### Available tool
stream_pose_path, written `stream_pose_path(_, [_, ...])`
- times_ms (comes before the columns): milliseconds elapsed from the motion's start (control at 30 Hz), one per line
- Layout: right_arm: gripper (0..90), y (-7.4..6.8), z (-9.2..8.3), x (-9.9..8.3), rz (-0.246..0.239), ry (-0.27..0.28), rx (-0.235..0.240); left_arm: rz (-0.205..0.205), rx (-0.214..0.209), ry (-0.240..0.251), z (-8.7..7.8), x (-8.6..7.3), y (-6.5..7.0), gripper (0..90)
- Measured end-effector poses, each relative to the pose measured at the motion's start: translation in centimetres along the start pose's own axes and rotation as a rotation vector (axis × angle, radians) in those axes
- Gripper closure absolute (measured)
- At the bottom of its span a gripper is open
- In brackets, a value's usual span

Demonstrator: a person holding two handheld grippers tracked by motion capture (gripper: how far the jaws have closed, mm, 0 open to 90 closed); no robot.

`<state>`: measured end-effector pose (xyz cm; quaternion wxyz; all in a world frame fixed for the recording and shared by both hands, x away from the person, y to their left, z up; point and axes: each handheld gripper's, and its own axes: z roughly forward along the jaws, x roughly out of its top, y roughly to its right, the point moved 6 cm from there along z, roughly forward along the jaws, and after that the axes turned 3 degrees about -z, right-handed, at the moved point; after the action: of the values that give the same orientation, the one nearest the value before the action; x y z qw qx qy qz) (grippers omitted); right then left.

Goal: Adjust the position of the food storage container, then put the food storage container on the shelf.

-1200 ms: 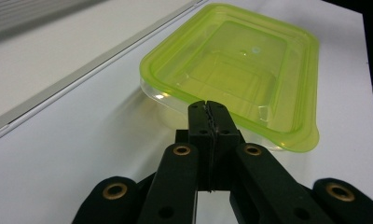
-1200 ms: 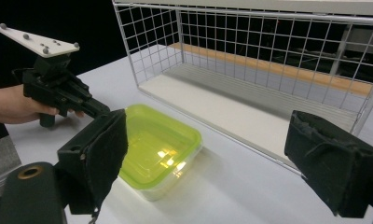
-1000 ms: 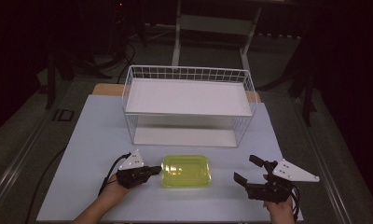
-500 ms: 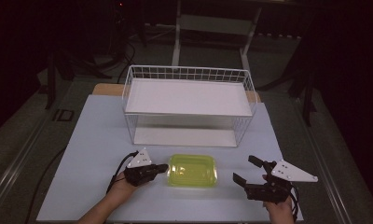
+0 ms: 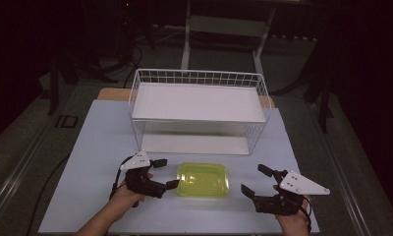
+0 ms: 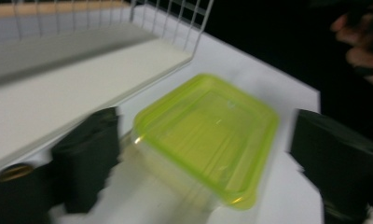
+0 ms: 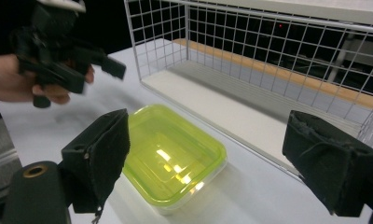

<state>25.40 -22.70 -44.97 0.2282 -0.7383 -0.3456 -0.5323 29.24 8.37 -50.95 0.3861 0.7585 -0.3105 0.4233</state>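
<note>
Yellow-green lidded box (image 5: 203, 179) sits between two open hand-held grippers.

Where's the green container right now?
In the high view, the green container lies on the table's near edge, in front of the wire rack, between the open left gripper and open right gripper.

Your yellow-green container (image 5: 203, 179) is a shallow, translucent plastic box with rounded corners and a lid of the same colour pressed on. It lies flat and right way up on the white tabletop, just in front of the white wire basket (image 5: 199, 110), near the middle of the basket's front side and apart from it.
</note>
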Motion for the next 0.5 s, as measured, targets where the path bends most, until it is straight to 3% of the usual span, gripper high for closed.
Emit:
stream_pose_path(33, [14.8,-0.1,0.1,0.0,-0.006,0.004,-0.006,0.003,0.002,-0.007,-0.1,0.1,0.1,1.5])
stream_pose_path(133, [17.5,-0.3,0.7,0.0,-0.024,0.017,-0.003,0.015,0.051,-0.027,-0.1,0.3,0.2,1.5])
stream_pose_path(200, [17.1,-0.3,1.3,-0.4,-0.021,-0.054,0.017,0.034,0.091,-0.048,0.0,0.2,0.2,1.5])
stream_pose_path(333, [17.3,-0.1,2.3,-0.8,-0.021,-0.096,0.034,0.085,0.101,-0.066,0.3,0.4,0.6,2.0])
stream_pose_path(433, [16.8,0.0,3.1,-0.8,-0.015,-0.104,0.054,0.048,0.104,-0.057,0.5,0.9,0.6,4.1])
stream_pose_path(500, [12.0,0.2,3.8,-0.9,-0.001,-0.137,0.03,0.026,0.115,-0.061,0.7,1.2,0.4,4.6])
